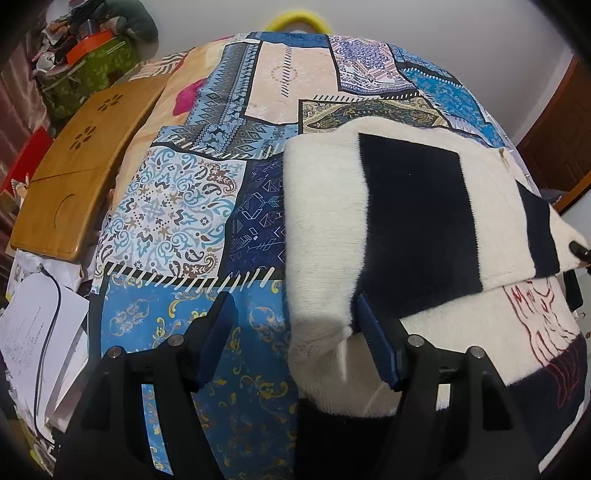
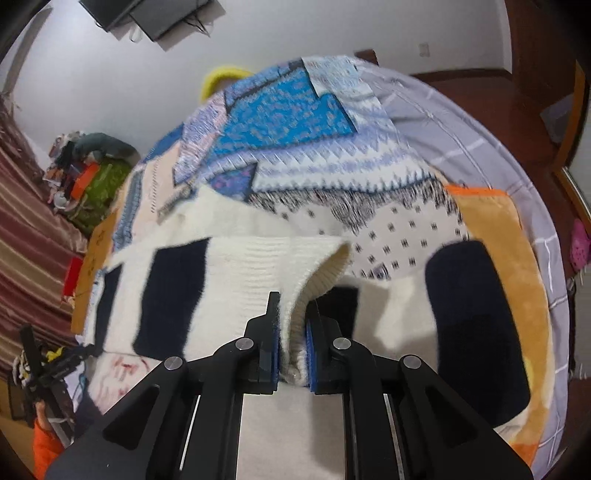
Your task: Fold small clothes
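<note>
Between the right gripper's clenched fingers the sweater's ribbed edge vanishes; left gripper released.

- The sweater is cut off at the right and lower edges of the left wrist view; its red stitched design is only partly seen and cannot be read.
- The quilt is blurred in the right wrist view, so its patterns are smeared.
- The printed text on the paper is too small to be read.
- The yellow ring is mostly hidden behind the quilt.
</note>
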Demonstrator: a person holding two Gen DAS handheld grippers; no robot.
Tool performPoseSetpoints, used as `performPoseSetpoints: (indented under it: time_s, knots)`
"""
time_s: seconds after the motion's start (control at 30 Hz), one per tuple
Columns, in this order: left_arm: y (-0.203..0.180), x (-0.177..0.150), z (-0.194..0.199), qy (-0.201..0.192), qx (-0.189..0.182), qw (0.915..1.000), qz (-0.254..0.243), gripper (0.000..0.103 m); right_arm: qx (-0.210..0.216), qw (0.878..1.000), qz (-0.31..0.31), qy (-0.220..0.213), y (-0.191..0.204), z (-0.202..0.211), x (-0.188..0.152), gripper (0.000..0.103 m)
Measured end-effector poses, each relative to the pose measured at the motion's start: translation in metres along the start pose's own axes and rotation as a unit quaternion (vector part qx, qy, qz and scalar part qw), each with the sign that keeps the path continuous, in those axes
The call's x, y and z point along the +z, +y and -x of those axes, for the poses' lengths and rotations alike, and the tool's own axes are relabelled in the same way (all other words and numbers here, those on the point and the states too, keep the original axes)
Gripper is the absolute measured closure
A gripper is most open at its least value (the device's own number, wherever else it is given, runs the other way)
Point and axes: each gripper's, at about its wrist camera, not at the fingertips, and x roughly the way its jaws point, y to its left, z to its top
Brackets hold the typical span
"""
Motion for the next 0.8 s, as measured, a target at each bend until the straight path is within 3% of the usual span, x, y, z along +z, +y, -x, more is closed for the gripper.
performPoseSetpoints:
  time_s: [0.17, 0.23, 0.33, 0.8]
  knots:
    - [-0.001, 0.0, 0.0, -0.001, 0.002, 1.0, -0.003, 0.035, -0.035, 0.999, -0.014, 0.025, -0.007, -0.014, -0.006, 0.088]
    - [-0.001, -0.001, 0.001, -0.001, 0.004, 1.0, -0.004, 0.035, -0.045, 0.998, -0.019, 0.033, -0.011, -0.015, -0.006, 0.072]
    - [-0.002, 0.0, 0.002, -0.001, 0.006, 1.0, -0.006, 0.035, -0.052, 0.998, -0.02, 0.028, -0.015, -0.007, -0.004, 0.058]
    - [-0.05, 0.026, 0.03, -0.038, -0.012, 0.9985, -0.038, 0.035, -0.097, 0.992, 0.036, -0.074, -0.016, 0.089, 0.006, 0.049]
